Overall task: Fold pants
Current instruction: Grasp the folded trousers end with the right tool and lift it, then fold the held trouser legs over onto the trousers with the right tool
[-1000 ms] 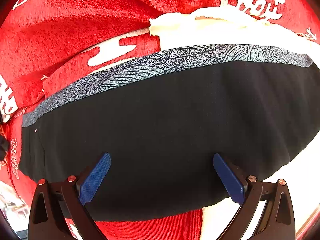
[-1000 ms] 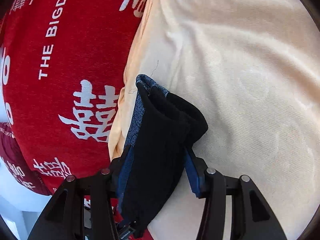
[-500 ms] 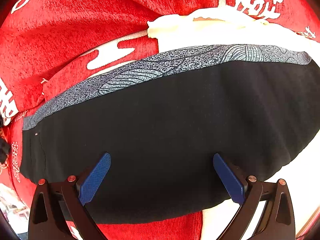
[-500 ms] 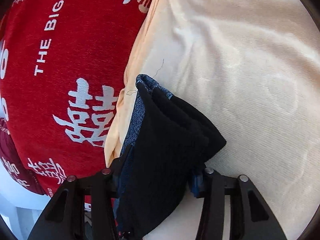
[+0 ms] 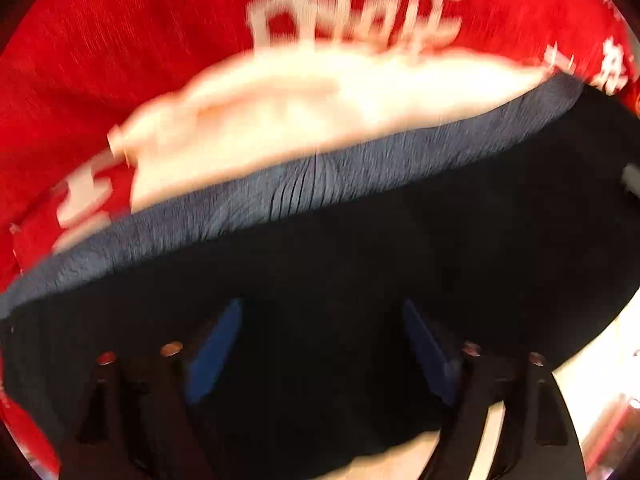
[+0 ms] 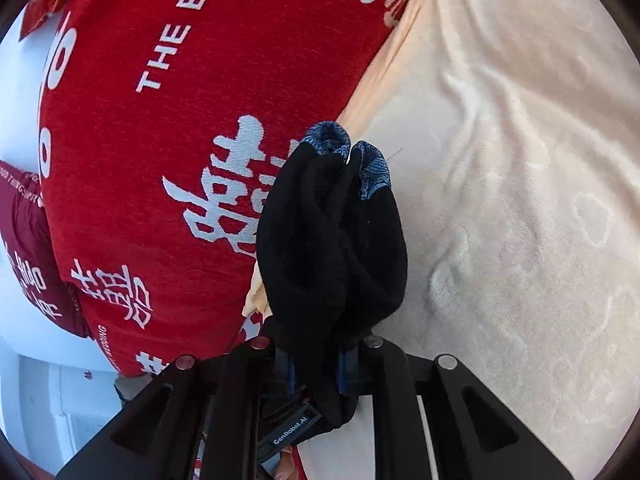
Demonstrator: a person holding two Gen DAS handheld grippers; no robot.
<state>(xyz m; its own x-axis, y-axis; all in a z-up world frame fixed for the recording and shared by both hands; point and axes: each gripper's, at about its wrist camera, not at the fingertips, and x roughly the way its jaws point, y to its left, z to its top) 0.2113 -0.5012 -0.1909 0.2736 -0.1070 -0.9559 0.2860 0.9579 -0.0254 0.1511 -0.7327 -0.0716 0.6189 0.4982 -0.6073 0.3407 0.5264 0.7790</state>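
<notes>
Currently | right gripper (image 6: 316,364) clamped on bunched pants (image 6: 332,240), 6 o'clock over cream sheet (image 6: 520,160) | left gripper (image 5: 320,344) spread above pants, nothing held | waistband (image 5: 312,184) at 12 | edges best aligned before release

The left wrist picture is all smeared with blur; the white letters on the red blanket (image 5: 120,60) cannot be read; the pants (image 5: 360,264) run off the right edge; in the right wrist picture the bunched pants (image 6: 332,248) hide the blue pads of the right gripper (image 6: 316,364); the blanket's words (image 6: 180,28) are cut off at the top.
</notes>
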